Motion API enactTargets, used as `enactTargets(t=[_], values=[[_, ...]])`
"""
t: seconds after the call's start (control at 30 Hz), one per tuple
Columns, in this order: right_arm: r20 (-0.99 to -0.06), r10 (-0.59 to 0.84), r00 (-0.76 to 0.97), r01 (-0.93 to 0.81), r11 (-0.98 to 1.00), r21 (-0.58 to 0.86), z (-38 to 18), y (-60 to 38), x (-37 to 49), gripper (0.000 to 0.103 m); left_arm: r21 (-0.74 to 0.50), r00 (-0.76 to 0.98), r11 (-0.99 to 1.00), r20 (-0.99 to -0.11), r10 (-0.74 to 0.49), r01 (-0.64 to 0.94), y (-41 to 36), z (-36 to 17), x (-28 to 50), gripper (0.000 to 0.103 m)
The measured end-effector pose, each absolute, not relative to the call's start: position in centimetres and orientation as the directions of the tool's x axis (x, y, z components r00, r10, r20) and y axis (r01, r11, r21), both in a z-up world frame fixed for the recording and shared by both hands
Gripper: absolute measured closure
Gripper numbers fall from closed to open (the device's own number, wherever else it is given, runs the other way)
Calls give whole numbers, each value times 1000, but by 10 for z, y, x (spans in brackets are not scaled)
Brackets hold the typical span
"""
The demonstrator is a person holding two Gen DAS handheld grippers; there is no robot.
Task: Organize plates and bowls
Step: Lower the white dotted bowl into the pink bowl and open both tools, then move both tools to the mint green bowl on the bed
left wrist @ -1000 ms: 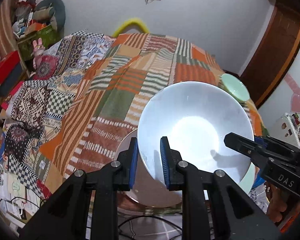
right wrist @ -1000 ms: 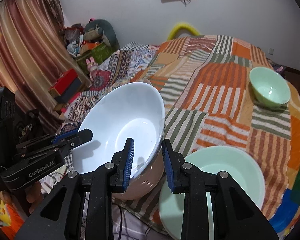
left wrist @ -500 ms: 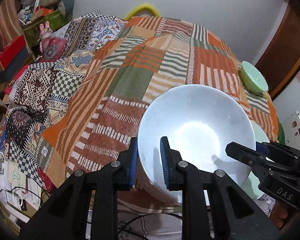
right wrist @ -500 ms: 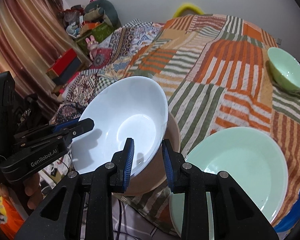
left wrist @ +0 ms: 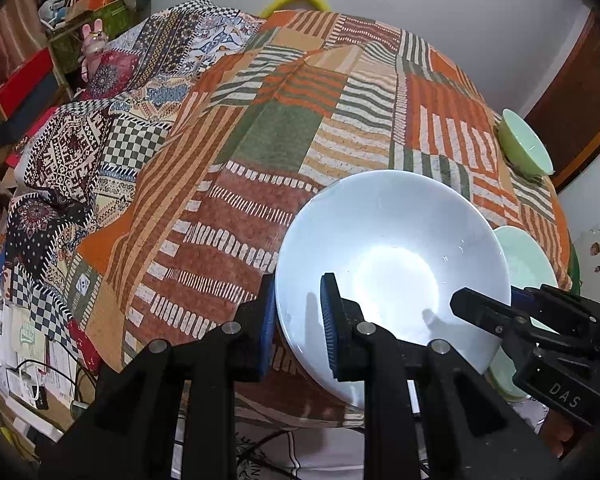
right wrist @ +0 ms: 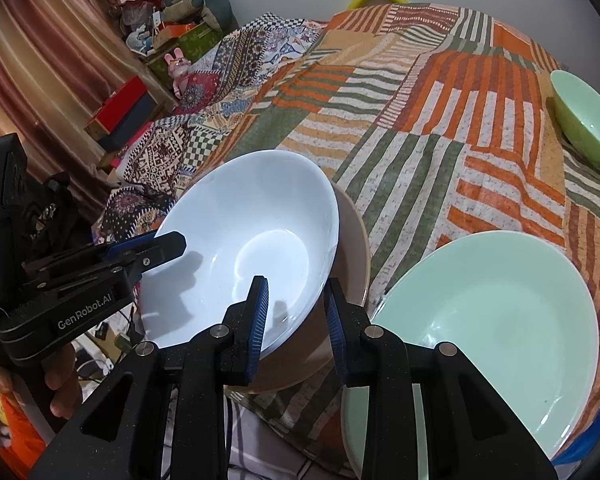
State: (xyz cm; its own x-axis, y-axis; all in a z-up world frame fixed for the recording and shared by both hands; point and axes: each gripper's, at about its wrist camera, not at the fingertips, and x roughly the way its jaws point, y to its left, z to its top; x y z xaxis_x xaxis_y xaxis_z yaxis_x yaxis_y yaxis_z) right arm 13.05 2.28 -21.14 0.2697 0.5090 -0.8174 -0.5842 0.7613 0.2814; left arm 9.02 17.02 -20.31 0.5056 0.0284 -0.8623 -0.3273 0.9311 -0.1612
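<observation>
Both grippers, left gripper [left wrist: 298, 314] and right gripper [right wrist: 296, 312], are clamping narrow jaws on the white bowl's [right wrist: 252, 240] rim above the brown plate [right wrist: 354, 252].

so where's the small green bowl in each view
Left wrist: small green bowl at the right edge, upper half, on the far side of the striped cloth.
Right wrist: at the right edge, upper part.
Shared landmark: the white bowl held by both grippers, in the lower middle of each picture.
</observation>
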Motion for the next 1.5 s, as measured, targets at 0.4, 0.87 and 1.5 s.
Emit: enactTargets(t=[0.4,0.87,1.5], values=[[-824,501,265,-593,759,271,-216,26,135,77,-159,495,931,-868,27,-328,174,-209,96,82],[-821,485,302,-613,758,223,-209,23,134,74,-87,562,948,-820,105,-305,164,-179,96,82],[-681,438,587,-437,879,189,-137,-100,149,59,-172,653,966,-757,-5,-191,110,-120,124,64]])
